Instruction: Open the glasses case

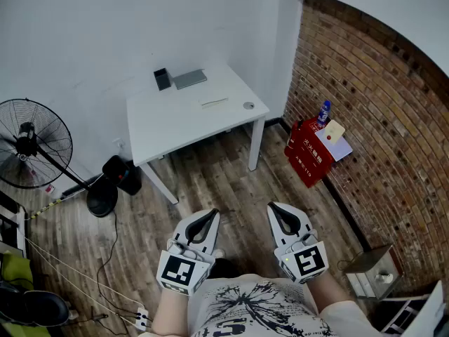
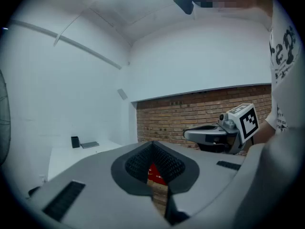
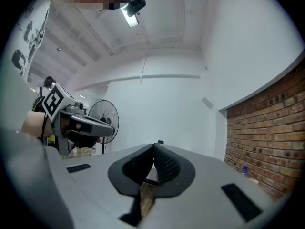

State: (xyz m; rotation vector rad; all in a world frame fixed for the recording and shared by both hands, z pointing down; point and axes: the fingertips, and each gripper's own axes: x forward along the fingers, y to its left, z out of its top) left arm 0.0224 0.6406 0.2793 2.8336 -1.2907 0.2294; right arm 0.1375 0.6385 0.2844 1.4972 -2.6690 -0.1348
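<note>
A white table [image 1: 175, 121] stands against the far wall. On its back edge lie a flat grey case [image 1: 190, 78] and a small dark box [image 1: 162, 78]; which of them is the glasses case I cannot tell. The same grey case [image 2: 89, 144] shows small and far off in the left gripper view. My left gripper [image 1: 209, 216] and right gripper [image 1: 275, 209] are held side by side close to my body, over the wooden floor and well short of the table. Both point roughly level, and both are shut with nothing between the jaws [image 2: 152, 144] [image 3: 153, 147].
A thin white object [image 1: 214, 102] and a small round thing [image 1: 248, 105] lie on the table's near half. A standing fan [image 1: 28, 142] and cables are at the left. A red box [image 1: 312, 152] stands by the brick wall, and a metal box [image 1: 372, 272] sits at lower right.
</note>
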